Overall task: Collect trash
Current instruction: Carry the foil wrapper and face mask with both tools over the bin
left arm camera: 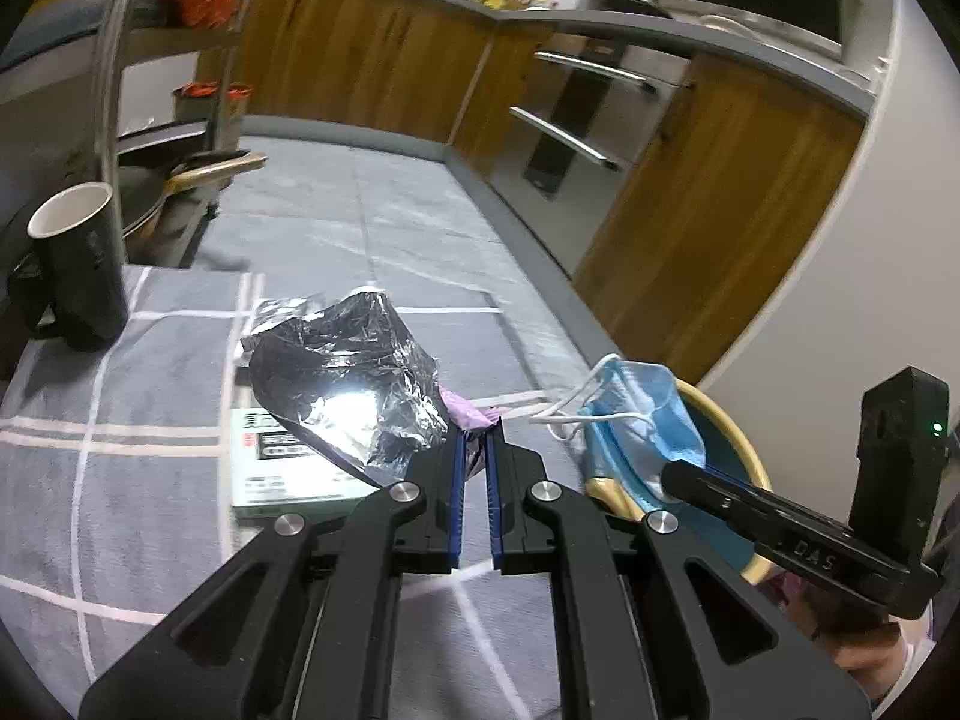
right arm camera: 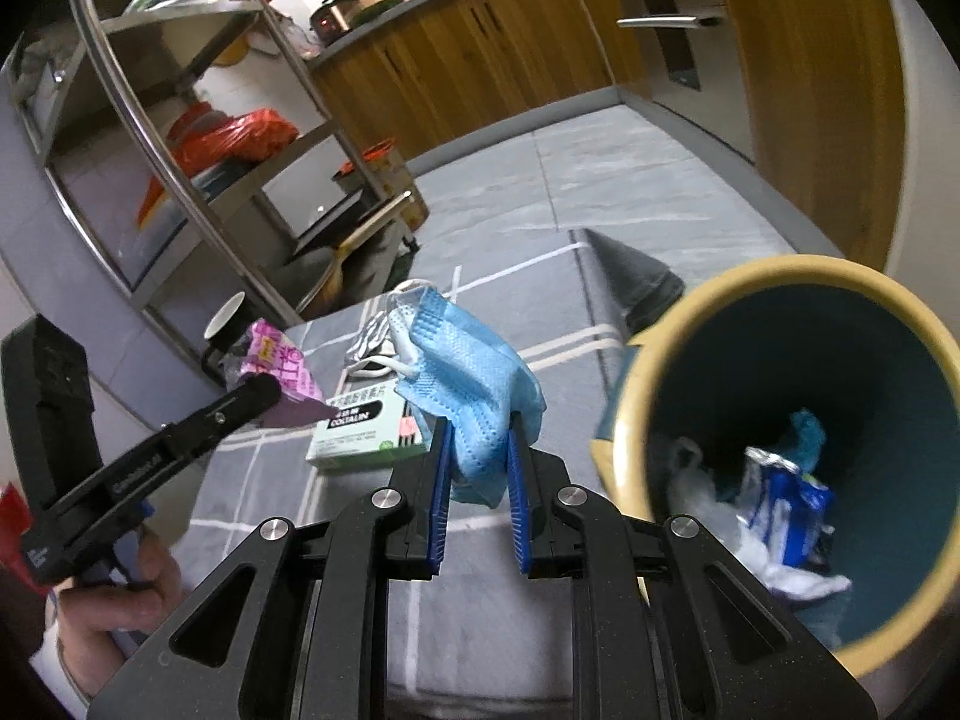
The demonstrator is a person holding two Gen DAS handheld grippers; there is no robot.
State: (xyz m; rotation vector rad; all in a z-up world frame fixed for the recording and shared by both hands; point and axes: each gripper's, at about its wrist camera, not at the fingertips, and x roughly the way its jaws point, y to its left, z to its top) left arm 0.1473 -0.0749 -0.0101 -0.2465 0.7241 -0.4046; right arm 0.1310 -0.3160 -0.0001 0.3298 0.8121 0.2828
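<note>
Here the right tool (right arm camera: pixel 477 450) pinches the blue mask (right arm camera: pixel 474 372); the left tool (left arm camera: pixel 474 438) grips a pink wrapper (right arm camera: pixel 282 366)

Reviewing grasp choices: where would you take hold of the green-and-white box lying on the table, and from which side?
Grip the green-and-white box across its narrow width, from above. It lies flat on the cloth, so only its side edges offer purchase. The foil wrapper overlaps one end, so take the exposed end.

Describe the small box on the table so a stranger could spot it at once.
Start at the grey checked tablecloth. Between the black paper cup and the yellow-rimmed bin lies a flat pale-green carton. It is the only rigid, printed box there, with a black label band, unlike the crumpled wrapper and the soft blue mask beside it.
</note>
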